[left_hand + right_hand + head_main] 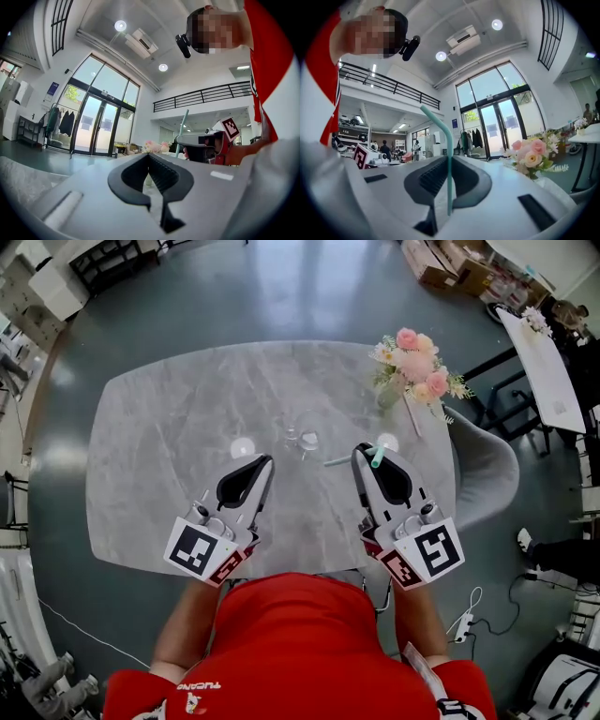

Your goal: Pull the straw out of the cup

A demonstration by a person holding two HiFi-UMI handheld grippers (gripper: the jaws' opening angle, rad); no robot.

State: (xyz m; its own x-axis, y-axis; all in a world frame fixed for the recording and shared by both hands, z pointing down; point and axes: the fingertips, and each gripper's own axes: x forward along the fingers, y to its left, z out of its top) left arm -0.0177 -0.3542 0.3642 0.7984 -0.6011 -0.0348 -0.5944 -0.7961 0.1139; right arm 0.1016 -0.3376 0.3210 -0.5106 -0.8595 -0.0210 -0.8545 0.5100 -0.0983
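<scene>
A teal bendy straw stands upright between the jaws of my right gripper, which is shut on it. In the head view the straw's top pokes up at the right gripper's tip, above the table and clear of the cup. The clear glass cup stands on the grey marble table, between and just beyond both grippers. My left gripper hovers left of the cup, shut with nothing in it. From the left gripper view the straw rises above the right gripper.
A vase of pink flowers stands at the table's far right corner. A grey chair sits against the right edge. A thin pale stick lies on the table near the right gripper. Boxes, cables and furniture ring the floor.
</scene>
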